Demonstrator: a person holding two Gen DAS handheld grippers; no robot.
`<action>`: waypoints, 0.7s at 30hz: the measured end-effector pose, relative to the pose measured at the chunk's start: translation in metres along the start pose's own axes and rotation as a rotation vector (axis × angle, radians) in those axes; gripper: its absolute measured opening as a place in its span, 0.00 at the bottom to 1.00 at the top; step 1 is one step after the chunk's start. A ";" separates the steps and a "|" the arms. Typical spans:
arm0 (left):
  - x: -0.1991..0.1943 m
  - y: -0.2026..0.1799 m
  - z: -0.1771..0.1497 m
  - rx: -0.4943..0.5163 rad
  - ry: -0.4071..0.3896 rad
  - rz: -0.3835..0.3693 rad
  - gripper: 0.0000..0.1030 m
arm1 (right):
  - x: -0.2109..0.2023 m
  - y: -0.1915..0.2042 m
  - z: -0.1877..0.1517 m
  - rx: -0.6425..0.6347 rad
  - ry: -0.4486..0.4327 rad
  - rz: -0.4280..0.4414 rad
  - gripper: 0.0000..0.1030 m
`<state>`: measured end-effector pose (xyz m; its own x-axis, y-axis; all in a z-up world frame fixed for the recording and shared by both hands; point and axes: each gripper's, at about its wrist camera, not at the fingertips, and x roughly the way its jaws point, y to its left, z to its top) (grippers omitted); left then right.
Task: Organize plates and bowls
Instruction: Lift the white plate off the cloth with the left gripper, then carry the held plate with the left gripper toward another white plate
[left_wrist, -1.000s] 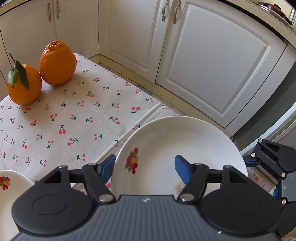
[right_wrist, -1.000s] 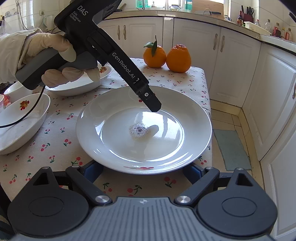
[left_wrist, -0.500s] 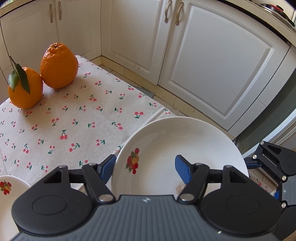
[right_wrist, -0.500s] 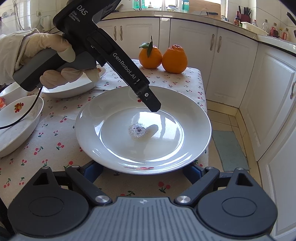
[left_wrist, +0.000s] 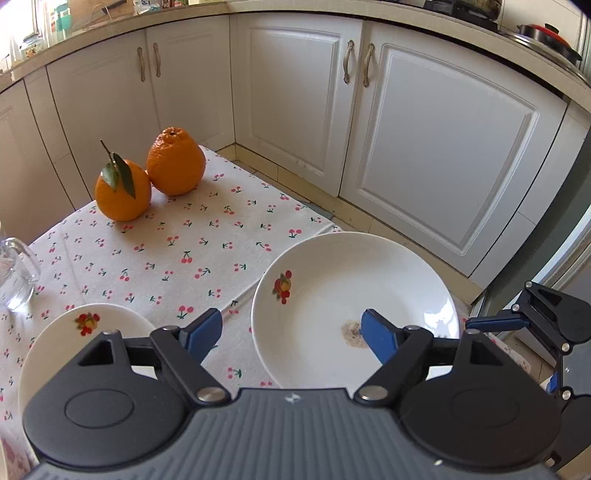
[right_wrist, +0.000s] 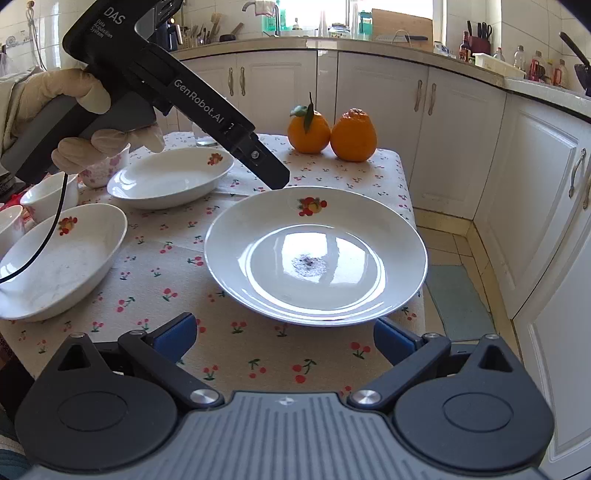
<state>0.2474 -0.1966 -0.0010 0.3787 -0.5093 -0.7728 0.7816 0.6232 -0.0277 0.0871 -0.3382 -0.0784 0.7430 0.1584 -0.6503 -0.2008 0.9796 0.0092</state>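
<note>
Crockery crowds the left of the right wrist view and barely shows in the other: a small white bowl (right_wrist: 48, 194) behind the cable, a deep oval bowl (right_wrist: 59, 266) at the table's near-left edge, and a second oval bowl (right_wrist: 170, 177) further back, each with a fruit motif. A gloved hand (right_wrist: 70, 122) grips the left gripper (right_wrist: 275, 177), whose dark snout hangs over the far rim of the round plate (right_wrist: 316, 254); from this side its fingers cannot be separated. The plate sits flat on the cherry-print tablecloth (right_wrist: 229, 354) by the table's right edge, a grey smudge at its centre. Two oranges (right_wrist: 332, 129) stand behind it.

The left wrist view shows what that hides: the left gripper (left_wrist: 291, 332) has its blue pads spreading apart, one off the plate's (left_wrist: 354, 295) left rim, one above its inside, neither pressing it. A glass (left_wrist: 14, 273) is cut off at the left edge, and a bowl (left_wrist: 85, 332) is half covered by the tool body. The right gripper (left_wrist: 491, 325) pokes in at the far right.

The right gripper (right_wrist: 284, 338) is widening too, pads flanking the plate's near rim without touching.
</note>
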 end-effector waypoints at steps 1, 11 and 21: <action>-0.008 -0.001 -0.004 -0.004 -0.007 0.013 0.80 | -0.005 0.005 0.000 -0.004 -0.011 0.001 1.00; -0.064 -0.008 -0.066 -0.053 -0.027 0.101 0.80 | -0.030 0.053 -0.005 -0.064 -0.054 0.046 1.00; -0.102 -0.005 -0.129 -0.120 -0.030 0.218 0.80 | -0.036 0.081 -0.017 -0.098 -0.043 0.077 1.00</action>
<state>0.1410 -0.0711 -0.0040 0.5482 -0.3712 -0.7494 0.6157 0.7856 0.0613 0.0331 -0.2668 -0.0673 0.7492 0.2396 -0.6175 -0.3181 0.9479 -0.0181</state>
